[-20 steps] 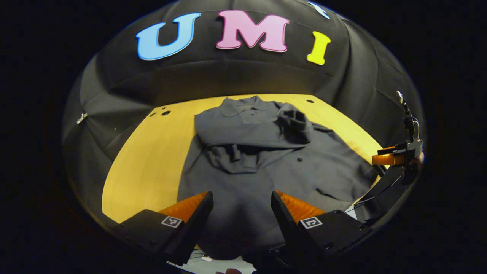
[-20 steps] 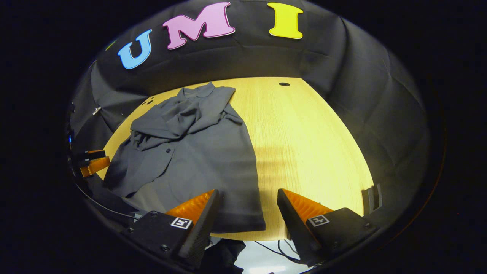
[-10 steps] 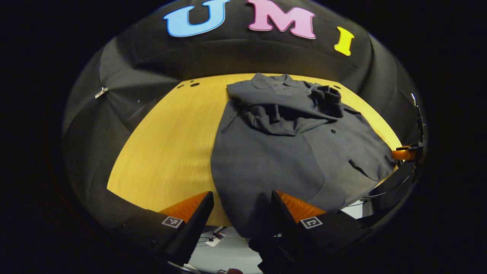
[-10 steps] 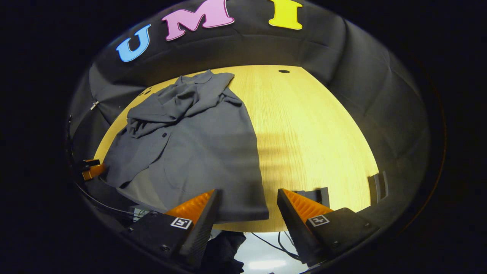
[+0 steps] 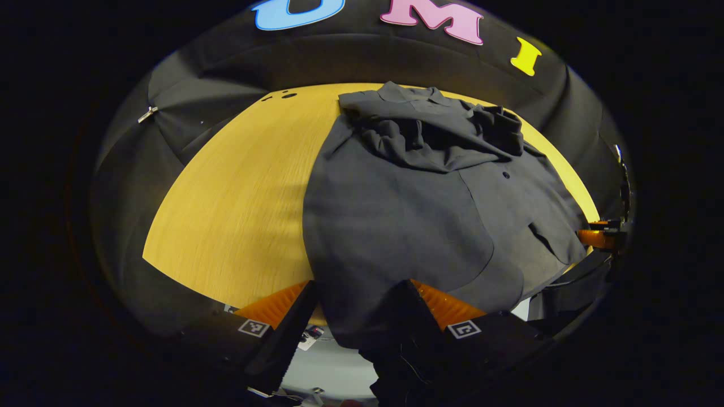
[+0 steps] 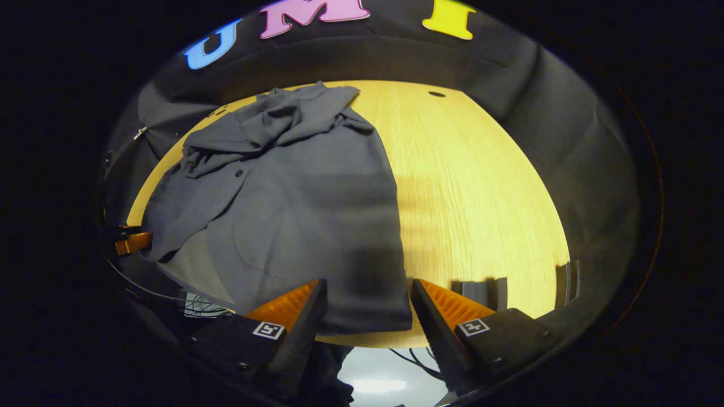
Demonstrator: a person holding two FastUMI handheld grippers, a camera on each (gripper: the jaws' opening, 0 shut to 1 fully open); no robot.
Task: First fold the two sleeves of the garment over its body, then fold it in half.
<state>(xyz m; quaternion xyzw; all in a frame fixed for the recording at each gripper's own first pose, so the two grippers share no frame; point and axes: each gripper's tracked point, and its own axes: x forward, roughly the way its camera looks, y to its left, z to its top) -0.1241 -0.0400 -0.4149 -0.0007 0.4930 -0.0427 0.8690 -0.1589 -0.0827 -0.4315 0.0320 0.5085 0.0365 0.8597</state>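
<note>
Booth interior: pale wood table, black cloth surround.

We note a light wooden table (image 5: 237,192), grain running away from us, lit warm from above, with soft shadow bands across its bare part at 3 o'clock in the right gripper view (image 6: 481,186). Small dark holes (image 5: 285,95) sit near its far edge at 11 o'clock; another hole (image 6: 436,94) at 12 o'clock. Creased black cloth wall (image 6: 554,130) wraps round behind. Below the near edge at 6 o'clock, pale floor (image 6: 379,384) with loose cables (image 6: 416,362).
</note>
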